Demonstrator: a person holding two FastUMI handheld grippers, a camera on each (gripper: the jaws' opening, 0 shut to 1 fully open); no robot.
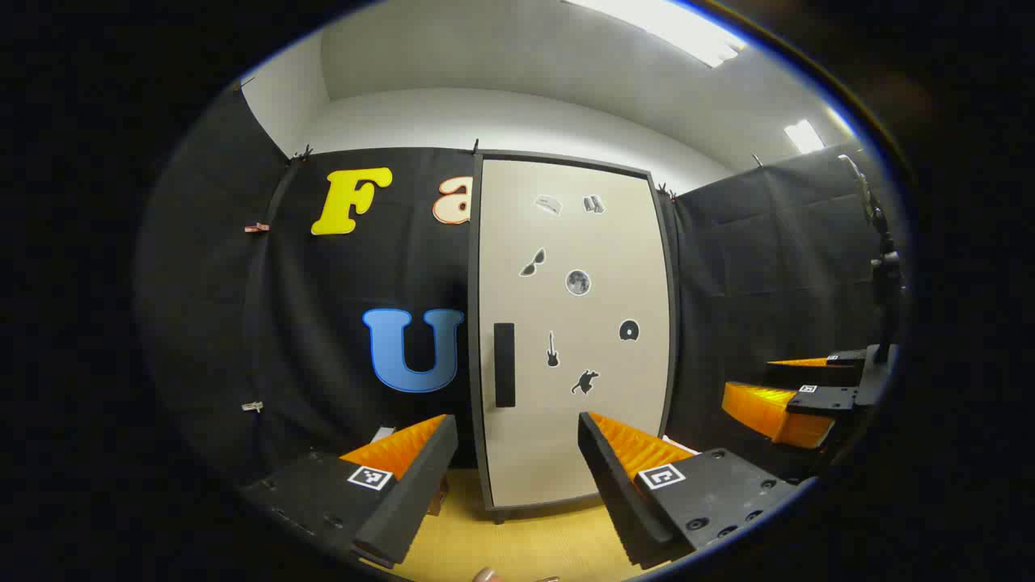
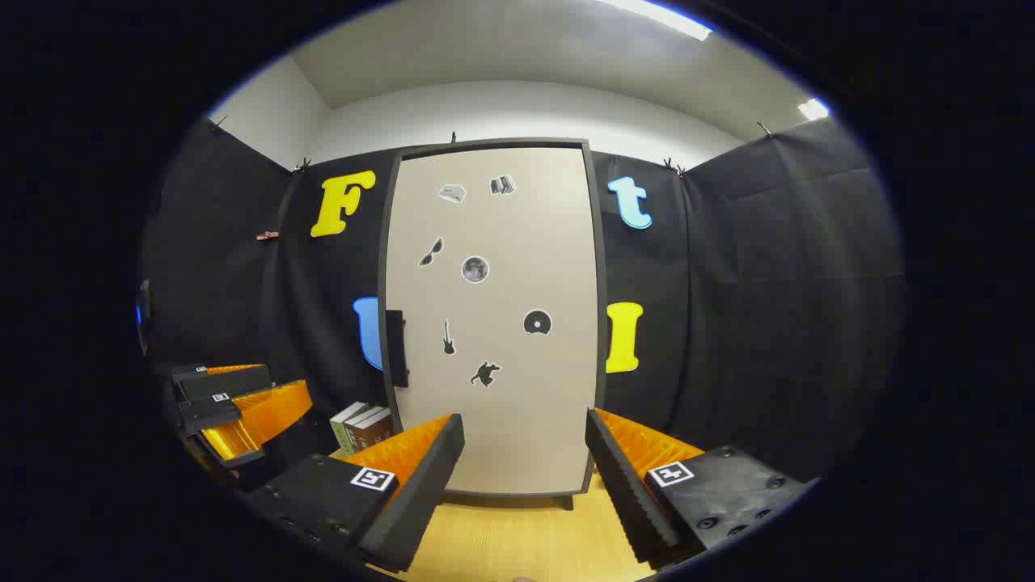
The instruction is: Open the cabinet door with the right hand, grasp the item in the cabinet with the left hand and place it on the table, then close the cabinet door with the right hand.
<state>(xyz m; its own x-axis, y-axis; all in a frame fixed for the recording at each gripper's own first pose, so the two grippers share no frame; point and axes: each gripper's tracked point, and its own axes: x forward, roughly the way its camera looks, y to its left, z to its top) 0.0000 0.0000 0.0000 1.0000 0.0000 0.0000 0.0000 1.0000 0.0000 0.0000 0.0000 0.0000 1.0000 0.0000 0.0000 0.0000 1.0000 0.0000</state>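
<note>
The cabinet door (image 1: 574, 331) is closed. It has a dark handle (image 1: 504, 364) on its left side and little stickers (image 1: 577, 282) on it. The left gripper (image 1: 517, 453) has its 2 fingers wide apart, holding nothing. The right gripper (image 1: 788, 400) is off to the right. The table (image 1: 525, 546) is wooden.

One cabinet (image 2: 493, 323) with one handle (image 1: 504, 364), seven stickers (image 2: 475, 269), three books (image 2: 362, 428), two grippers (image 1: 517, 477).
</note>
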